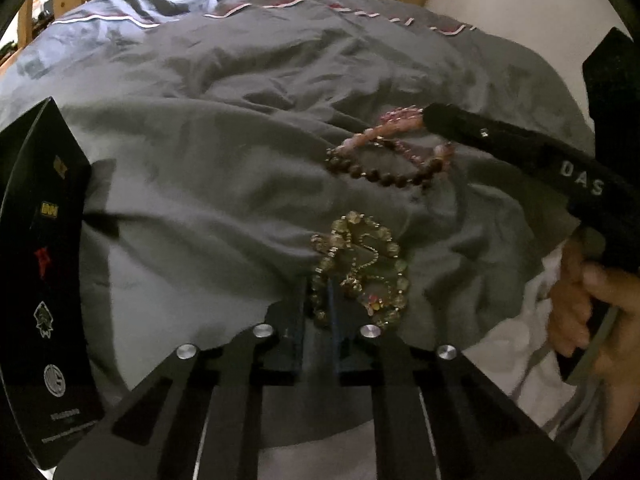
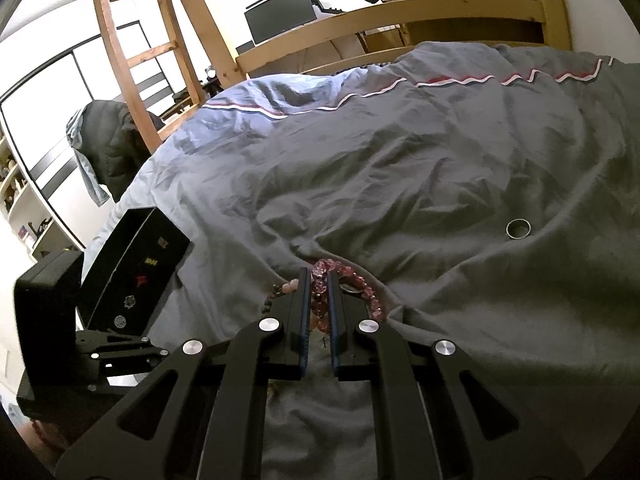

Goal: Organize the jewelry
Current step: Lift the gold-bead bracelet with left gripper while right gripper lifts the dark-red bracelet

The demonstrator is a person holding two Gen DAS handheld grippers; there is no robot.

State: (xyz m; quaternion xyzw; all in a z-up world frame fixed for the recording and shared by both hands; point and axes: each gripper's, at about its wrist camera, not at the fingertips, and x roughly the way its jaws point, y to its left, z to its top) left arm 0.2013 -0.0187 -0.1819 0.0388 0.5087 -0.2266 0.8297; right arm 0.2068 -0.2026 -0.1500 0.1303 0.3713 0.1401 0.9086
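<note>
On the grey bed cover (image 2: pixel 440 168), the pink bead bracelet (image 2: pixel 320 280) sits clenched in the right tongs (image 2: pixel 320 280), touching a brown bead bracelet (image 1: pixel 384 176). Left tongs (image 1: pixel 320 280) grip the yellow-green bead bracelet (image 1: pixel 360 264). Black box (image 2: pixel 136 264) stands left; a ring (image 2: pixel 518 228) lies well apart.

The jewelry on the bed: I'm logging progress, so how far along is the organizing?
Early on. Done: nothing looks put away; the black box stands open at the bed's edge, its inside hidden. In hand: the right tool is shut on the pink bead bracelet, and the left tool is shut at the yellow-green bead pile. Left: the brown bead bracelet and the metal ring lie on the grey duvet.
</note>
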